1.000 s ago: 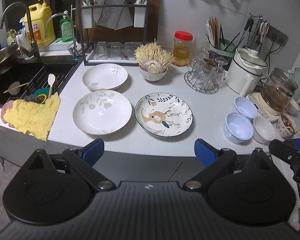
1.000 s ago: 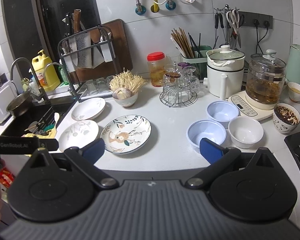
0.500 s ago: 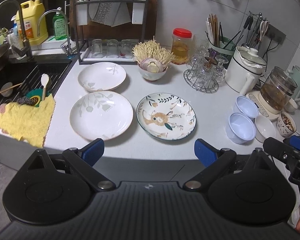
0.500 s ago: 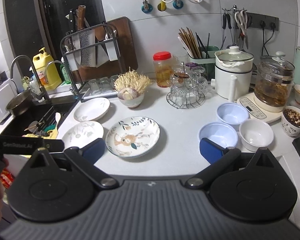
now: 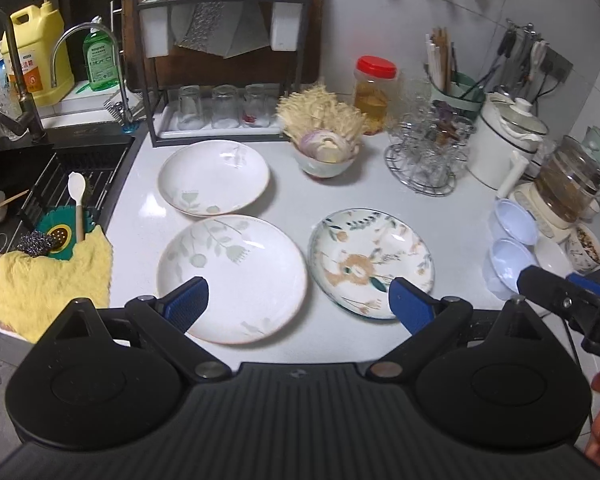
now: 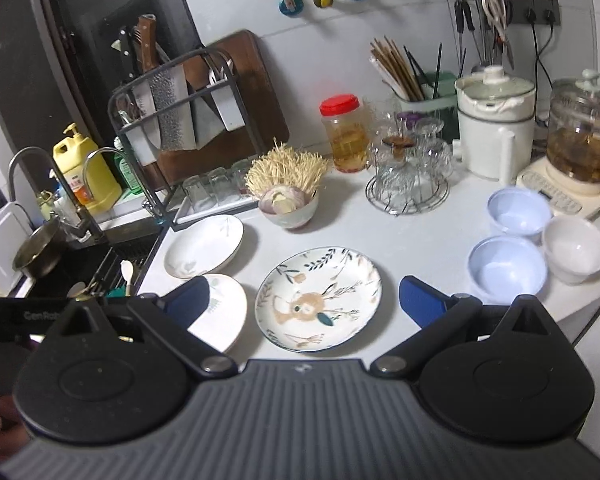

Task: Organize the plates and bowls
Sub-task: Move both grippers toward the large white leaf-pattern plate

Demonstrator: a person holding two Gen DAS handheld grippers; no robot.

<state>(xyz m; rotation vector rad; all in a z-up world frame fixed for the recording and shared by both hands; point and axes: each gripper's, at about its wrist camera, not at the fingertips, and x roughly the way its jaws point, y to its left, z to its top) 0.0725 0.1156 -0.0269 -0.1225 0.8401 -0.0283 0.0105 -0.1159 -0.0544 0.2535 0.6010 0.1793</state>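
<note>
The left tool (image 5: 298,300) hangs over the near edge of the white table (image 5: 292,196) with its blue-padded fingers spread wide and nothing between them. Just ahead of its left finger lies a large white plate with pale leaf print (image 5: 231,278), the fingertip overlapping the plate's near rim in the view; whether it touches cannot be told. Beyond that plate, almost meeting its far rim, sits a second white plate (image 5: 213,177). Ahead of the left tool's right finger lies the patterned plate with a deer and leaves (image 5: 370,262), beside the large white plate but apart from it. Far off to this tool's right stand two pale blue bowls (image 5: 510,240), with a white bowl (image 5: 554,256) just beyond.

The right tool (image 6: 302,300) is likewise open and empty, held above the near table edge. The patterned plate (image 6: 320,298) lies straight ahead, between its two fingers in the view. To the right of its right finger stand the two blue bowls (image 6: 512,240) and the white bowl (image 6: 574,248), close together. Further ahead, a bowl heaped with enoki mushrooms (image 6: 288,192) stands in front of a dark dish rack (image 6: 188,128).
</note>
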